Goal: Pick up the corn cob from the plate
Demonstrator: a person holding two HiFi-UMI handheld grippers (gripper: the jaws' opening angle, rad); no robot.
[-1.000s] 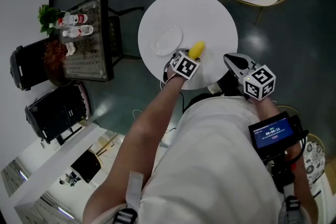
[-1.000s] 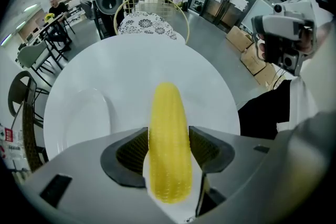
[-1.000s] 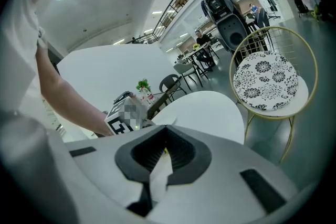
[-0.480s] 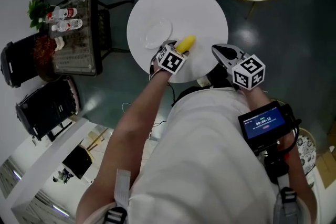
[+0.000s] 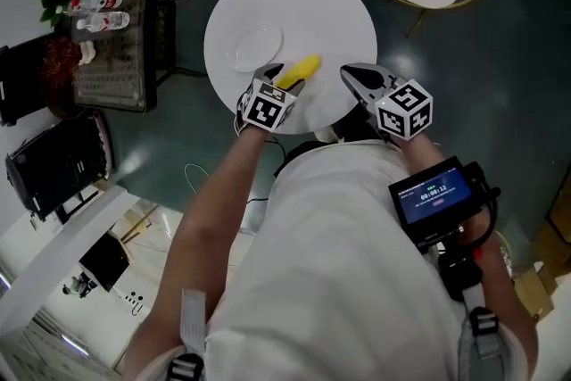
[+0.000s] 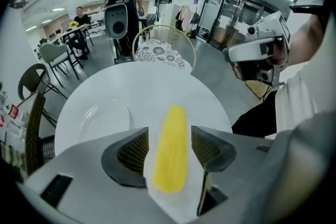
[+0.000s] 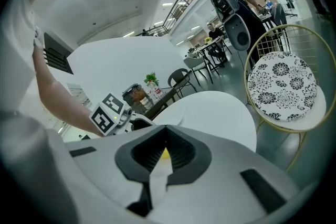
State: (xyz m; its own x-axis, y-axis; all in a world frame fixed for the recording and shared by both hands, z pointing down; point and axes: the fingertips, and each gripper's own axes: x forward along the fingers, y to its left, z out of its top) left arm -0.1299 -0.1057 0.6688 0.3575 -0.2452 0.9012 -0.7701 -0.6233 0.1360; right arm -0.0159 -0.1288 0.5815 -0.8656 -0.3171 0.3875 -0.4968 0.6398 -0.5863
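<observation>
Now the smooth yellow corn cob [image 5: 301, 69] lies on the white tabletop [image 5: 343, 9] beside the plate [image 5: 252, 47]. It sits untouched between the left tool's [image 6: 170, 134] spread jaws, which have just been opening. The right tool [image 7: 165, 153] is pressed together.

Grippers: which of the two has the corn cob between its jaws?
The left gripper: its jaws have just been opening and straddle the corn cob without pressing it. The right gripper is shut and empty.

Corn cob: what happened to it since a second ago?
The left gripper has just been opening its jaws; the corn cob lies loose between them, not squeezed. It stayed on the table beside the plate, and the right gripper stayed shut.
</observation>
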